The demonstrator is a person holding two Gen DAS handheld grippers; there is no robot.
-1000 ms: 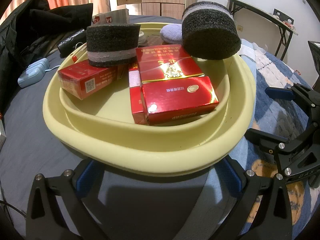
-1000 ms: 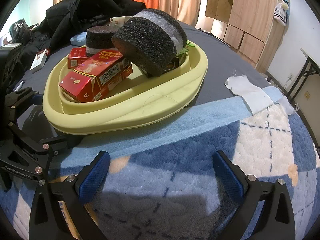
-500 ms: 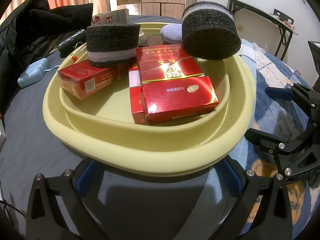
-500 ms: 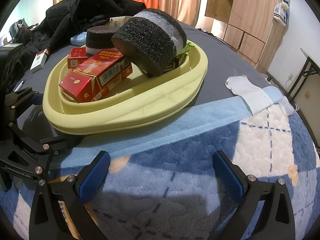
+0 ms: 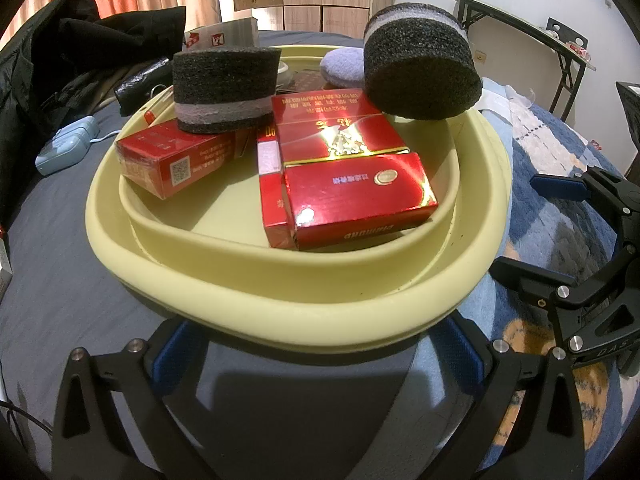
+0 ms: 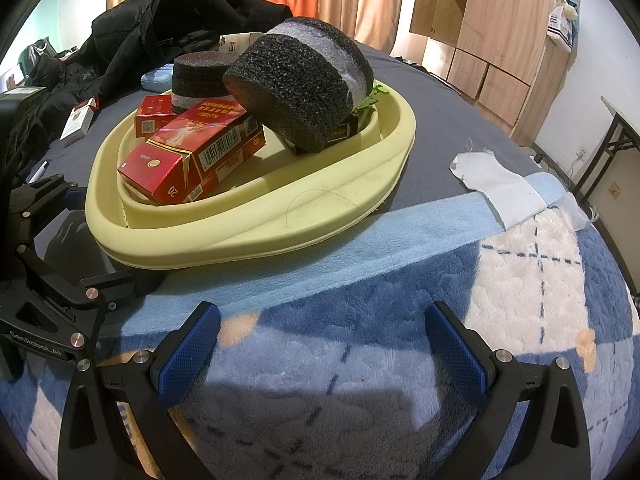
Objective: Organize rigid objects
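Nothing has moved in the last second: both the left gripper (image 5: 316,354) and right gripper (image 6: 322,344) stay wide and empty beside the basin (image 5: 280,300), where stiff, light red boxes (image 5: 352,184) invite a side grip and foam rolls (image 5: 420,72) would squash.

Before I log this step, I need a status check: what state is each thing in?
left gripper: open, empty, fingers at basin's near rim
right gripper: open, empty, over blanket
yellow basin: loaded
front red box: flat, closed
left foam roll: upright on a box
right foam roll: tilted
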